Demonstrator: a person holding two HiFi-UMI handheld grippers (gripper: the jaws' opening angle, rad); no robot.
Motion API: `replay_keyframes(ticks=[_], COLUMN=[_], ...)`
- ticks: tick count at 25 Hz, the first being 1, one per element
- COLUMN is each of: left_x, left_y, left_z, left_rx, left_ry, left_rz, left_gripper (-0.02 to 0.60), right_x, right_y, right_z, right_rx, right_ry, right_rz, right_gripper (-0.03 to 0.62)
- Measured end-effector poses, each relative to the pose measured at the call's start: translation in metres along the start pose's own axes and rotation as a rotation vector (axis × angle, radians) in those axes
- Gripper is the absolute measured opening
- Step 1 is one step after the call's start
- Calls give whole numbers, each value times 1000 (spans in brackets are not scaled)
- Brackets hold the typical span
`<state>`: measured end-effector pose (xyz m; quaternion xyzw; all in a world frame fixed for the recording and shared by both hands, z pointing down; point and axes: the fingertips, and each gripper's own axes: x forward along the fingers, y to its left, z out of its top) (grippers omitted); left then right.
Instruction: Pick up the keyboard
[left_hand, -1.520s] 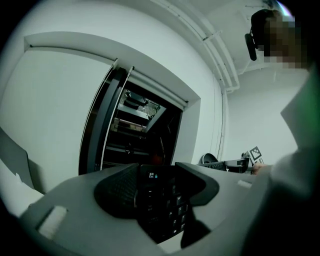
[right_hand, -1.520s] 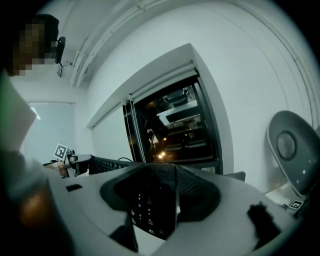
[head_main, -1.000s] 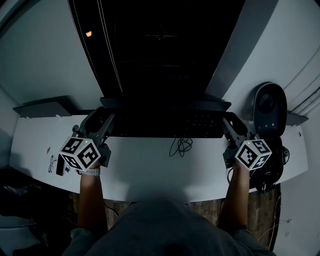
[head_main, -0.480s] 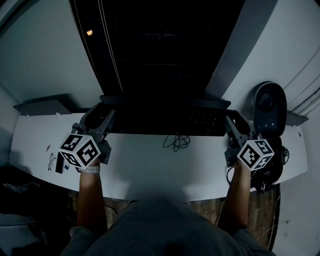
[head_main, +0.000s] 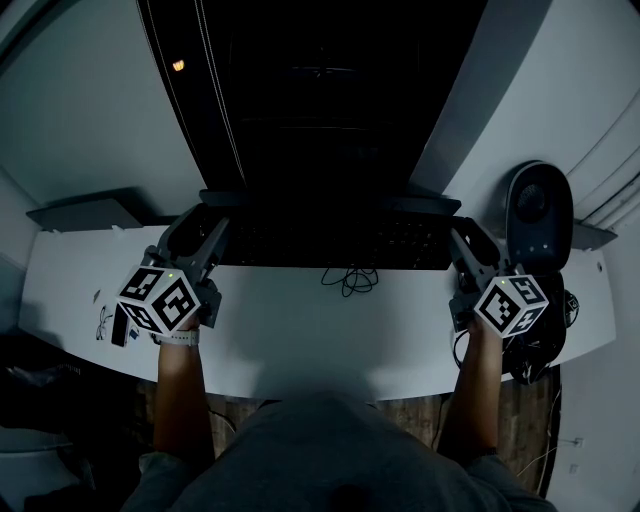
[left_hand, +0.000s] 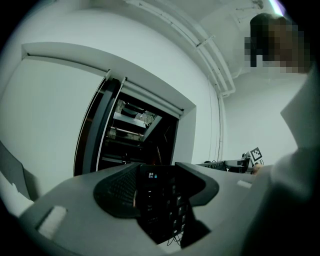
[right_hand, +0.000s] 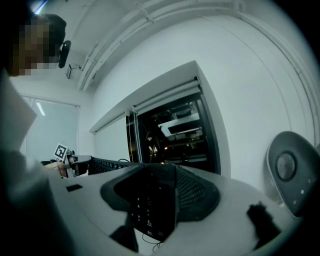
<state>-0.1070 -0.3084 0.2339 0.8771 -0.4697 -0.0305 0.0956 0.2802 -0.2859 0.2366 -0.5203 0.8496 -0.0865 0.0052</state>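
The black keyboard (head_main: 330, 240) is held level between both grippers, just above the white desk (head_main: 300, 340), and its thin cable (head_main: 349, 280) dangles in loops from its near edge. My left gripper (head_main: 205, 238) is shut on the keyboard's left end. My right gripper (head_main: 458, 242) is shut on its right end. In the left gripper view the keyboard (left_hand: 161, 205) runs edge-on between the jaws of the left gripper (left_hand: 157, 176). In the right gripper view the keyboard (right_hand: 149, 207) likewise fills the gap of the right gripper (right_hand: 160, 176).
A tall dark screen or cabinet front (head_main: 320, 100) rises right behind the keyboard. A dark oval speaker (head_main: 540, 215) stands at the desk's right end, with a tangle of cables (head_main: 545, 335) before it. A grey shelf (head_main: 85, 215) sits at the far left.
The keyboard has risen a little and moved slightly away from me with both grippers on it. Its dangling cable has shifted up and to the left.
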Motion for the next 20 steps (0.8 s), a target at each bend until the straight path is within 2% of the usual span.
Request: replay_keyframes(ticks=[20], left_x=[7], left_y=[3], left_z=[-5], left_rx=[-2], left_ry=[3], left_rz=[-3], left_gripper=[221], right_x=[1], right_y=[-4], right_z=[-3], right_rx=[10], right_ry=[8], right_rz=[-1], right_gripper=[207])
